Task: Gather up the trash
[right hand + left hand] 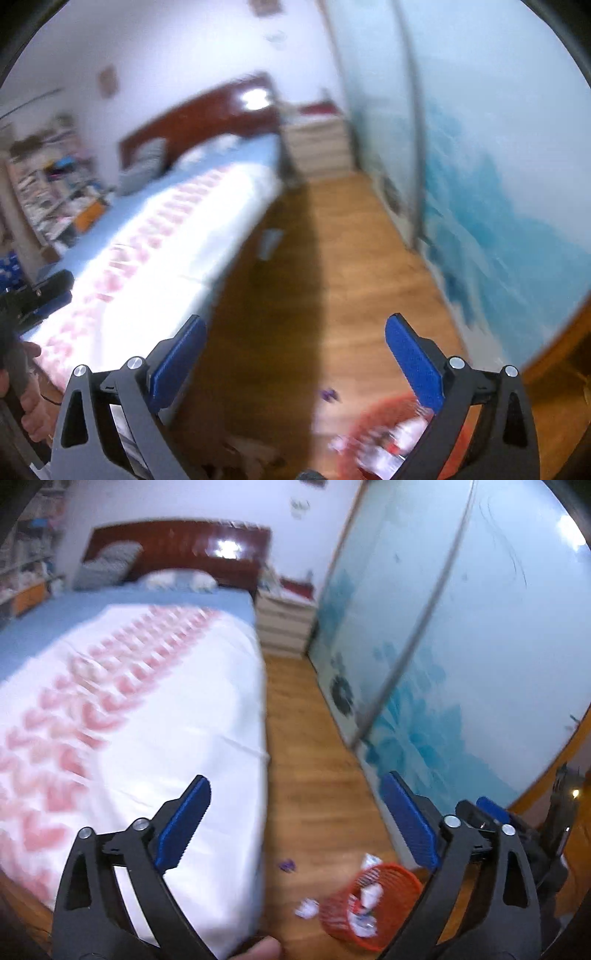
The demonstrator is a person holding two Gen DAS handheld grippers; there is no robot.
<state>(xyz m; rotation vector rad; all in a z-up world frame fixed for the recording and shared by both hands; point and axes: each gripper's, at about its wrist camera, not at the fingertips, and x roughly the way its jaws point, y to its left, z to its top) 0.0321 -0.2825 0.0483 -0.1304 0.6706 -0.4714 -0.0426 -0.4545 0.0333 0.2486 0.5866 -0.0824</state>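
Note:
An orange mesh basket (373, 904) stands on the wooden floor, low in the left wrist view, with crumpled white paper (369, 893) inside it. A white paper scrap (306, 908) lies just left of it and a small purple scrap (287, 865) a little farther off. My left gripper (295, 779) hangs well above the floor, open and empty. My right gripper (295, 319) is open and empty too. Below it the basket (369, 410) is blurred, and the purple scrap (330, 394) shows. A pale item (271, 242) lies on the floor by the bed.
A bed (129, 701) with a white and pink cover fills the left. Sliding wardrobe doors (461, 646) with a blue flower print line the right. A strip of wooden floor (306, 757) runs between them to a white drawer unit (284, 624). Shelves (48, 192) stand far left.

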